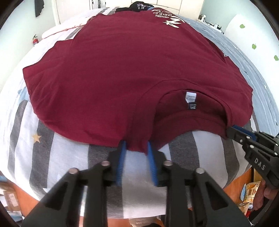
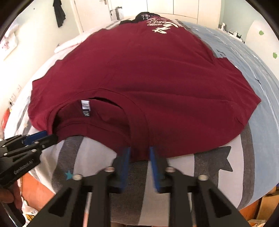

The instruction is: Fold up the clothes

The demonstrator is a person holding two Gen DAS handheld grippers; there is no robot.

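A maroon T-shirt (image 1: 122, 69) (image 2: 148, 78) lies spread flat on the bed, collar towards me and its white print (image 1: 171, 21) at the far end. The neck label (image 1: 191, 97) (image 2: 85, 106) shows inside the collar. My left gripper (image 1: 136, 150) (image 2: 52, 137) is shut on the near shoulder edge to the left of the collar, with maroon cloth pinched between its blue pads. My right gripper (image 2: 140, 155) (image 1: 228, 131) is shut on the near edge to the right of the collar. Both point steeply down at the bed.
The shirt rests on a grey and white striped sheet with stars (image 1: 69, 157), which turns light blue on the right (image 2: 244, 52). A black garment (image 1: 139, 6) lies at the bed's far end, a pale cloth (image 1: 66, 26) at far left. Packets clutter the floor (image 1: 251, 190).
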